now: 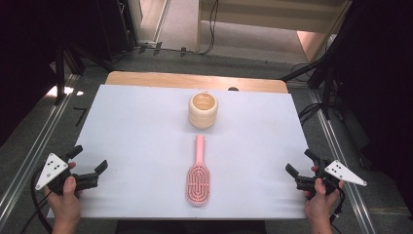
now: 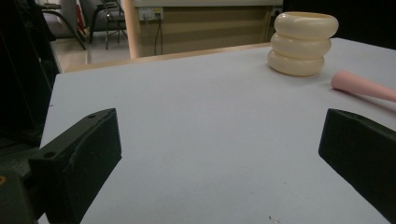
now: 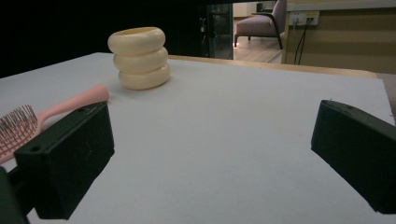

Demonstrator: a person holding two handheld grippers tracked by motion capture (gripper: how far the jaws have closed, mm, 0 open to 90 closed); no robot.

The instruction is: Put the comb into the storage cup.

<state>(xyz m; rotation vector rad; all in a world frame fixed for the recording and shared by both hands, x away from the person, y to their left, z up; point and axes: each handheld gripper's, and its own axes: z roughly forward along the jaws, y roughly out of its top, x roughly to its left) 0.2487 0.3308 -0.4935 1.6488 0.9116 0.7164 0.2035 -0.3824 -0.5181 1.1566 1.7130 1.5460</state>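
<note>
The bench (image 1: pixel 146 126), under its pale sheet, carried two things along its middle line, and the cup (image 1: pixel 203 110) served as the landmark. It was a cream cup with three stacked bulges, upright, toward the far edge. Just on the near side of the cup lay the pink brush (image 1: pixel 197 171), flat, its handle tip pointing at the cup and close to it but not touching, its bristled head at the end away from the cup.

The left gripper (image 1: pixel 88 164) hovered well to the left of the cup and nearer the person, by the bench's near-left corner. The right gripper (image 1: pixel 300 169) hovered well to the right, by the near-right corner. Each had its fingers spread wide with nothing between them, as both gripper views also showed.

Judging by this, the work had not yet begun: both hands were at rest apart from the brush, which lay untouched. The likely job was putting the brush into the cup. The next move would call for one gripper to reach inward, straddle the slim handle and close on it.
</note>
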